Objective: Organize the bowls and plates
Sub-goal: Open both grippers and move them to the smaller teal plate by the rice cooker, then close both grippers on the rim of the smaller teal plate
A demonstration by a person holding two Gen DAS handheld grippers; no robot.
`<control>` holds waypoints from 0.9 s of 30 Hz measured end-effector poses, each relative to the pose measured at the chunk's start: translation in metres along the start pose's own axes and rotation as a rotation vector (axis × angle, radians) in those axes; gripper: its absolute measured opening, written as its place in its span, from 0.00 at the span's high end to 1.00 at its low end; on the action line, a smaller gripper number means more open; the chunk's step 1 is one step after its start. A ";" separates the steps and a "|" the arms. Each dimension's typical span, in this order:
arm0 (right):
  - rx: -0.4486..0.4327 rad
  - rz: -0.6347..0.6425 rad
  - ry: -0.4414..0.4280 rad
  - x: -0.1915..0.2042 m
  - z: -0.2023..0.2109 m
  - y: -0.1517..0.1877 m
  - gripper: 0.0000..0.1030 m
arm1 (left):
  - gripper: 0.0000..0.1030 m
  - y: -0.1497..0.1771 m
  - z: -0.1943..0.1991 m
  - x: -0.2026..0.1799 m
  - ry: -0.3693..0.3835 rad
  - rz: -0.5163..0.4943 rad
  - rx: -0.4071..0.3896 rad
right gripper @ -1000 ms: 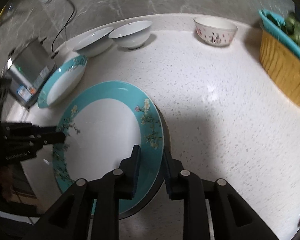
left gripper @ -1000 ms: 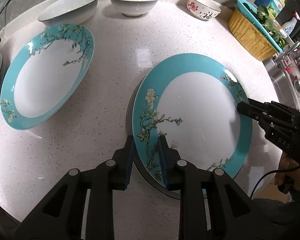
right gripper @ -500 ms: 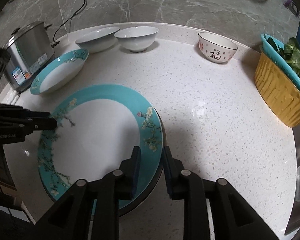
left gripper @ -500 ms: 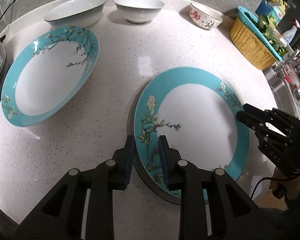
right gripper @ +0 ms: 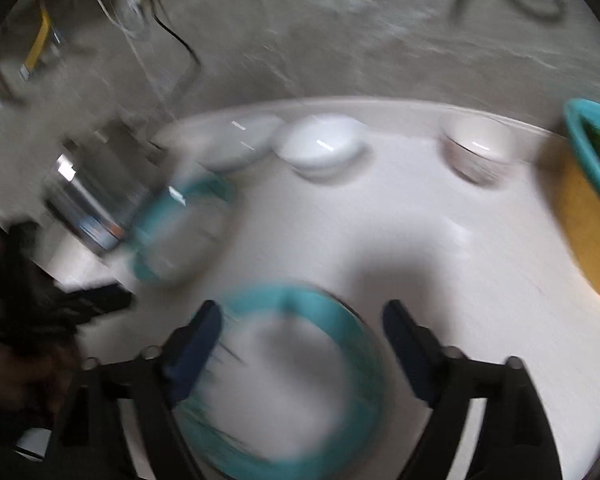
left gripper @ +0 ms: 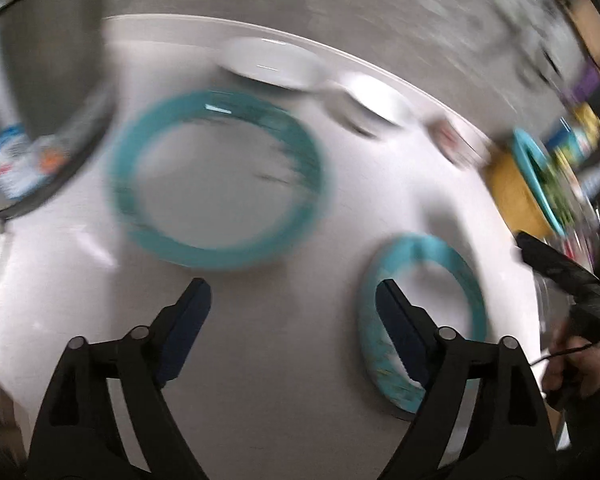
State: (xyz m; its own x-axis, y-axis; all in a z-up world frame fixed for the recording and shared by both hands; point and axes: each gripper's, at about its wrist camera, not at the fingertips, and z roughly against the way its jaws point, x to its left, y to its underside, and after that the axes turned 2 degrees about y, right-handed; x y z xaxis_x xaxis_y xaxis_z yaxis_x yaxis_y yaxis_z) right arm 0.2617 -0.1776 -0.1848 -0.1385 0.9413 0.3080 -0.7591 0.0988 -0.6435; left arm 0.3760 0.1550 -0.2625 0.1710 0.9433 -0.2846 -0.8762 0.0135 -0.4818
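Both views are smeared by motion blur. At the far left of the white speckled countertop (left gripper: 284,400) stands a steel rice cooker (left gripper: 32,120) with a printed label. Next to it lies a round turquoise-rimmed white plate (left gripper: 216,178), flat on the counter. Behind this plate, along the counter's back edge, sit a shallow white bowl (left gripper: 272,64), then a deeper white bowl (left gripper: 380,98), then a small white bowl with red markings (left gripper: 450,142).

The left gripper (left gripper: 290,292) hangs above bare counter, its black fingers with blue pads spreading wide apart, nothing between them. Just right of it lies a second turquoise-rimmed white plate (left gripper: 428,252) resting on the counter; the gripper's right finger overlaps the plate's near rim in the picture, though whether it touches cannot be told.

In the right wrist view the right gripper (right gripper: 302,316) hangs over that same plate, jaws opening, the plate's rim seen in the gap below them but not pinched by the pads. Farther right stands a yellow basket with a turquoise rim (right gripper: 584,208) holding green leaves. The person's hand (left gripper: 572,360) grips the right gripper's handle.
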 end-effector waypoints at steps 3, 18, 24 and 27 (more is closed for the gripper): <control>0.036 -0.080 -0.185 0.013 -0.026 -0.038 0.00 | 0.16 -0.021 0.011 0.047 -0.031 0.128 -0.035; 0.320 -0.142 -0.327 0.057 -0.190 -0.106 0.13 | 0.16 -0.051 -0.034 0.095 -0.036 0.230 0.022; 0.368 -0.142 -0.320 0.049 -0.214 -0.104 0.17 | 0.17 -0.061 -0.053 0.119 -0.088 0.263 0.042; 0.373 -0.153 -0.323 0.044 -0.225 -0.106 0.23 | 0.20 -0.067 -0.060 0.125 -0.101 0.269 0.045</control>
State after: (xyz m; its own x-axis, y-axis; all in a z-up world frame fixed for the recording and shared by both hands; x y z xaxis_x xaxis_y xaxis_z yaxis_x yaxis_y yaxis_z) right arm 0.4796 -0.0738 -0.2606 -0.1530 0.7712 0.6179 -0.9532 0.0499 -0.2983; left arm 0.4829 0.2520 -0.3159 -0.1141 0.9433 -0.3117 -0.9037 -0.2289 -0.3619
